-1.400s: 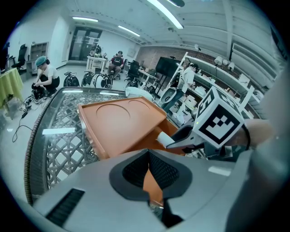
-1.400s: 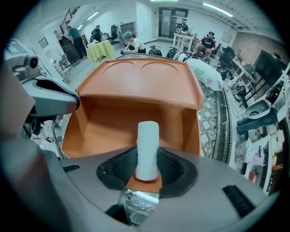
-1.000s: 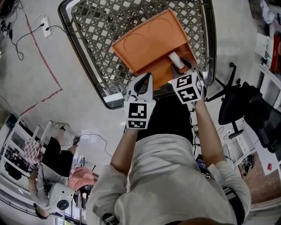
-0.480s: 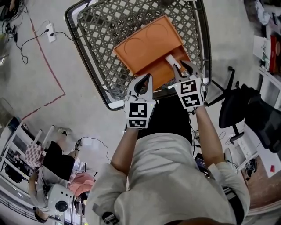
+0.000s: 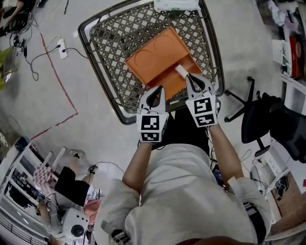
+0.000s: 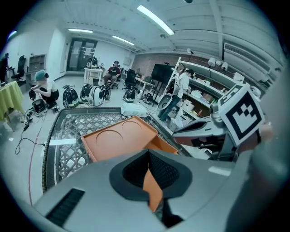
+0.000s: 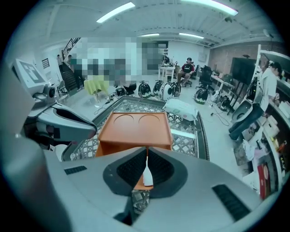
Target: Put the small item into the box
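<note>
An orange box [image 5: 158, 60] lies open inside a metal shopping cart [image 5: 107, 57], its lid with two round recesses folded back. A small white item [image 5: 181, 71] sticks out over the box's near right part. My right gripper [image 5: 192, 80] is shut on it, and in the right gripper view the white item [image 7: 147, 174] shows pinched between the jaws. My left gripper [image 5: 154, 97] holds the box's near edge. In the left gripper view an orange strip of the box wall [image 6: 154, 190] is clamped in the shut jaws, and the lid [image 6: 118, 140] lies beyond.
A white package [image 5: 176, 5] rests at the cart's far end. An office chair [image 5: 267, 119] stands to the right. A power strip [image 5: 62, 48] with cables and a red tape line mark the floor at left. People and equipment fill the room's far side.
The right gripper's jaws, open around the white item a second ago, have closed onto it. The left gripper keeps its hold on the box edge. The cart sits slightly lower in the head view.
</note>
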`<state>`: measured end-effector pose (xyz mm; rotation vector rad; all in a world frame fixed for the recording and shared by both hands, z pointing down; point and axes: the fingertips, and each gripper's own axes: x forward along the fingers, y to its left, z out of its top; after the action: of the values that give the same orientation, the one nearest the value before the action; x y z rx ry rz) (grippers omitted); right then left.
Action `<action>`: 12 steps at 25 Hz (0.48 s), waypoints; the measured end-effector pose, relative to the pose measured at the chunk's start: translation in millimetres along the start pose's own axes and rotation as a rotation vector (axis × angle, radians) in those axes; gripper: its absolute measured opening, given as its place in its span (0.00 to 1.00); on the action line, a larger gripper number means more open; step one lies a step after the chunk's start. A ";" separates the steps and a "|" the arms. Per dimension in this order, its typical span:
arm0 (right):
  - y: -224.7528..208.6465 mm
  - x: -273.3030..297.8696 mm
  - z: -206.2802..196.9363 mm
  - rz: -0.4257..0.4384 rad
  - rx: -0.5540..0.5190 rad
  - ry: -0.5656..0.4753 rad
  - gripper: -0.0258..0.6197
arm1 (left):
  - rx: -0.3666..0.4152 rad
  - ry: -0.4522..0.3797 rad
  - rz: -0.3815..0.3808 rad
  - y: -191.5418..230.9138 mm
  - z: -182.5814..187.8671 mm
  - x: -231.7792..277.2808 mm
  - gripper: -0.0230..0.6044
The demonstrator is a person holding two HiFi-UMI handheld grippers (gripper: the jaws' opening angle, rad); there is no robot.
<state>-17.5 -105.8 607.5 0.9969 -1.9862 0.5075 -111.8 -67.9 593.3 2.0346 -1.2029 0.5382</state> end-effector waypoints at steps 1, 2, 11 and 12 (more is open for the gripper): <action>1.2 -3.7 1.9 -0.001 -0.002 -0.011 0.06 | -0.001 -0.003 0.001 -2.2 0.8 -2.1 0.05; 2.4 -7.6 3.5 -0.001 -0.004 -0.021 0.05 | -0.002 -0.005 0.002 -4.2 0.9 -4.6 0.05; 16.8 -50.3 33.9 -0.009 -0.012 -0.193 0.04 | 0.019 -0.051 0.009 -18.0 13.8 -29.0 0.05; 18.5 -55.5 38.7 -0.007 -0.004 -0.219 0.04 | 0.022 -0.061 0.011 -18.5 17.2 -32.7 0.05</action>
<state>-33.0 -94.3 540.0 1.0960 -2.1746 0.4046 -111.4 -55.7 553.8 2.0776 -1.2497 0.4994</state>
